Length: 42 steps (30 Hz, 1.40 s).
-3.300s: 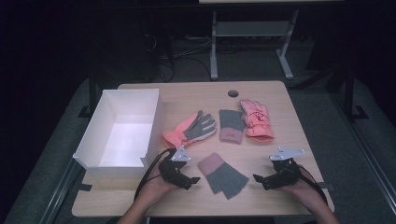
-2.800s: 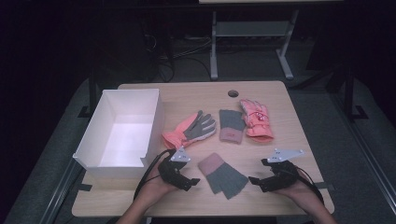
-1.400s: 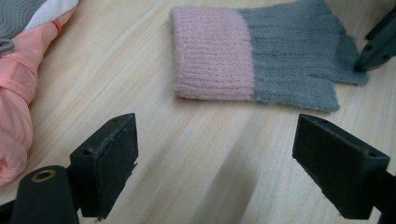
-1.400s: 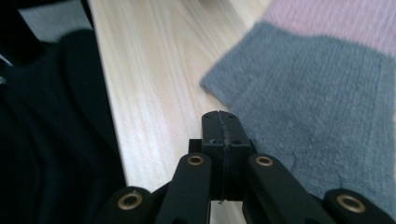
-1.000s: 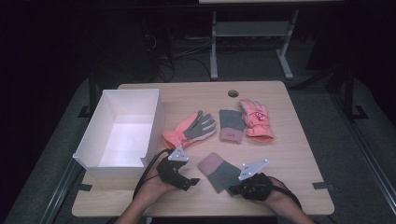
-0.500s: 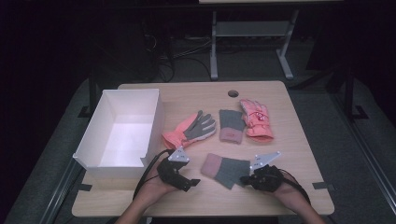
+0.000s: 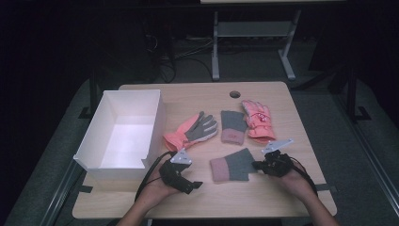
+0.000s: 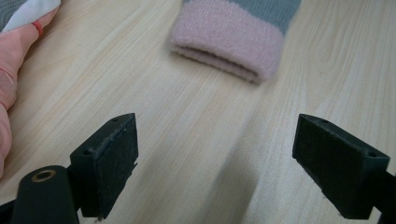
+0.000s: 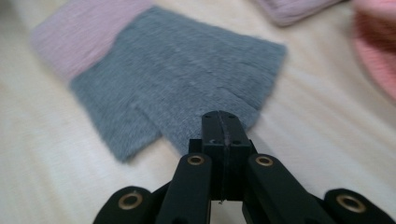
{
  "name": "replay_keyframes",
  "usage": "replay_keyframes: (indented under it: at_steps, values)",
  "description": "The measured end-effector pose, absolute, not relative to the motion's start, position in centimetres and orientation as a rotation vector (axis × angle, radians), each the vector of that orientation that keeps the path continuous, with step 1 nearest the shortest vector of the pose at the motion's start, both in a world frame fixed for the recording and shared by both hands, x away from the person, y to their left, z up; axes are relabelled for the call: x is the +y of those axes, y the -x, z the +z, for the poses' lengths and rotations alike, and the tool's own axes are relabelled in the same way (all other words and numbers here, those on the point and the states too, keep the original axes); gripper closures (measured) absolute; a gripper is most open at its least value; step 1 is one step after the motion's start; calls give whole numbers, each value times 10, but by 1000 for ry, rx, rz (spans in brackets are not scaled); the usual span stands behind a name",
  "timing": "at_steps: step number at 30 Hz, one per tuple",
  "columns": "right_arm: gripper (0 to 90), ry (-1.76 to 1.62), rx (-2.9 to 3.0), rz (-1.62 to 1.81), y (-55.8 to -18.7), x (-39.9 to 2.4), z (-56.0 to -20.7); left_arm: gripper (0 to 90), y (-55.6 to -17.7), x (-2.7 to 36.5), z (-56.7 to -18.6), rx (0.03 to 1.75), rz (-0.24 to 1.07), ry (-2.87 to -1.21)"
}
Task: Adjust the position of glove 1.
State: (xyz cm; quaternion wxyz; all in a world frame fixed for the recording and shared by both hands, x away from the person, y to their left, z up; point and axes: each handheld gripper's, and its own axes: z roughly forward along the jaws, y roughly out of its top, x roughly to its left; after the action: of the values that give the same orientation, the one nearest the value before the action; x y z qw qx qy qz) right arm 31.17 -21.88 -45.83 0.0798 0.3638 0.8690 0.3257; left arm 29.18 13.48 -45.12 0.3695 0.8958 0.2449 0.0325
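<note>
The high view looks forward and down over the whole worktop (image 7: 291, 106); both gripper views skim close above it, sharing the grey-and-pink knitted mitten (image 7: 230, 165) (image 8: 233, 32) (image 9: 177, 79).

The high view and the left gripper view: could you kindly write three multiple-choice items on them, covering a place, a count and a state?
1. Where on the table does the white box stand? A left side; B right side; C middle.
2. How many gloves and mittens lie out? A two; B four; C six.
3. The left tongs are: A open; B shut on a glove; C shut on nothing.

A: the white box sits at the table's left.
B: coral glove, far mitten, pink glove, near mitten.
A: the left tongs stand wide apart over bare wood.
</note>
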Motion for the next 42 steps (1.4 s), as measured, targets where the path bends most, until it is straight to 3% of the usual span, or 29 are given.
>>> replay_keyframes:
  at_steps: [12, 20, 32, 42]
  values:
    - [900, -1097, 2545, 1055, -323, -221, -446, 138, -291, 134, -452, 613, 85, -2318]
    - [900, -952, 2624, 1121, -325, -171, -437, 138, -291, 133, -452, 610, 95, -2324]
    - [900, -890, 2675, 1105, -361, -103, -445, 138, -290, 131, -454, 597, 91, -2323]
    - [900, -857, 2727, 1059, -354, -102, -453, 138, -289, 130, -454, 585, 91, -2326]
